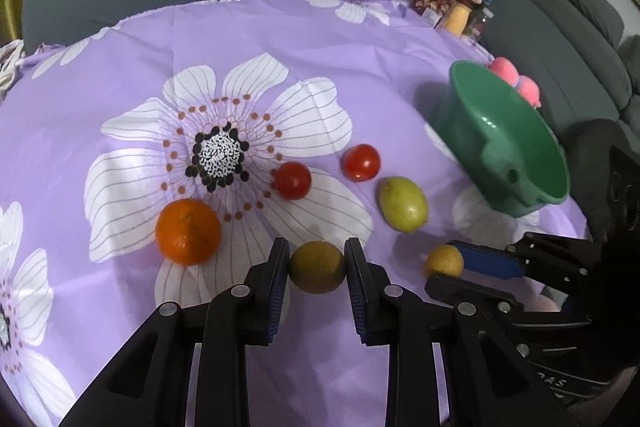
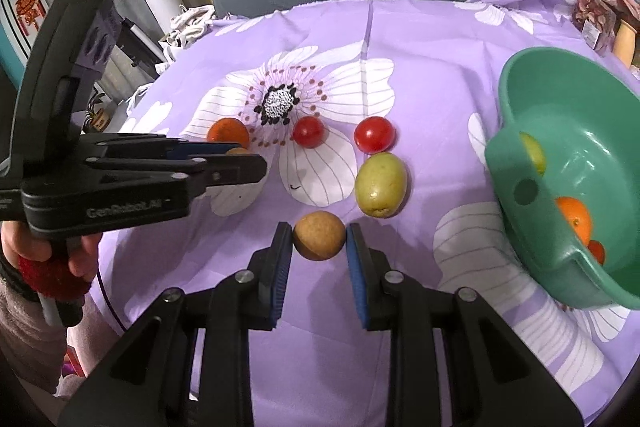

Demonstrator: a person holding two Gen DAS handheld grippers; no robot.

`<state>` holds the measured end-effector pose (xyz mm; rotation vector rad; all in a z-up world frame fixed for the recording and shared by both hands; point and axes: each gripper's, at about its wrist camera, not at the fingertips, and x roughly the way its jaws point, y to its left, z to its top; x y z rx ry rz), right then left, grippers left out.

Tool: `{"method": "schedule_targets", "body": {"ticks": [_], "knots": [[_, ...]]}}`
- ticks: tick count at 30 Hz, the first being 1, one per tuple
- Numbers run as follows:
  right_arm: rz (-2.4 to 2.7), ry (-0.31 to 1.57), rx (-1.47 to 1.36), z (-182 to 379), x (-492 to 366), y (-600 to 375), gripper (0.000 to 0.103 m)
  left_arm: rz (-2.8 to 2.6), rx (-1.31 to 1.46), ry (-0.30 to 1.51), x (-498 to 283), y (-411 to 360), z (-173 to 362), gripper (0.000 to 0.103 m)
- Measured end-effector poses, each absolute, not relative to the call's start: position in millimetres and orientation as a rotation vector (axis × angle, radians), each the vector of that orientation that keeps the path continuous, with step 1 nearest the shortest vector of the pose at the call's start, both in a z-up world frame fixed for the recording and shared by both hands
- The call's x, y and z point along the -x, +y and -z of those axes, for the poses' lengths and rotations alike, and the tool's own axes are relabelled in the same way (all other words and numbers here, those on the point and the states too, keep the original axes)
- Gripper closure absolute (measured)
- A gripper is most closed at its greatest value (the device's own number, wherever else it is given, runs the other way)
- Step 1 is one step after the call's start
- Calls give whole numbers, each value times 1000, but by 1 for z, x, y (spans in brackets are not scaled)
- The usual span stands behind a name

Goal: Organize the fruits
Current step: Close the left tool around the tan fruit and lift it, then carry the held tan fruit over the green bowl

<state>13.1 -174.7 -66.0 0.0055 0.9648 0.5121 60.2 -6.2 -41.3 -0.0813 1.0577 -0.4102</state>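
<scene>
Fruit lies loose on the lilac, flower-printed cloth [image 1: 280, 39], spread apart so each piece can be taken singly. Leftmost sits the round orange [image 1: 188, 231], untouched. Just beside it, the left gripper [image 1: 317, 265] has its blue-padded jaws pressed against both sides of a round brownish-green fruit [image 1: 317, 267], apparently pinching it at its widest part while it rests on the cloth. Beyond stand two small red tomatoes [image 1: 293, 180] and an oval pale-green fruit [image 1: 403, 203]. Further right, the right gripper [image 2: 319, 235] likewise clasps a small tan-yellow round fruit [image 2: 319, 235] across its middle, a hold suited to lifting without rolling. Rightmost, the green plastic bowl [image 2: 508, 163] is tipped toward the fruit and already holds several pieces, probably so each catch drops in easily.
</scene>
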Motion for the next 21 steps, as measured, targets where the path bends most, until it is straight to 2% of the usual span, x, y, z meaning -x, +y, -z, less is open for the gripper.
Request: {"method": "schedule_targets", "body": {"ticks": [21], "knots": [[-494, 840, -28, 32, 20, -199, 75, 459, 39, 983, -31, -34, -2, 75]]}}
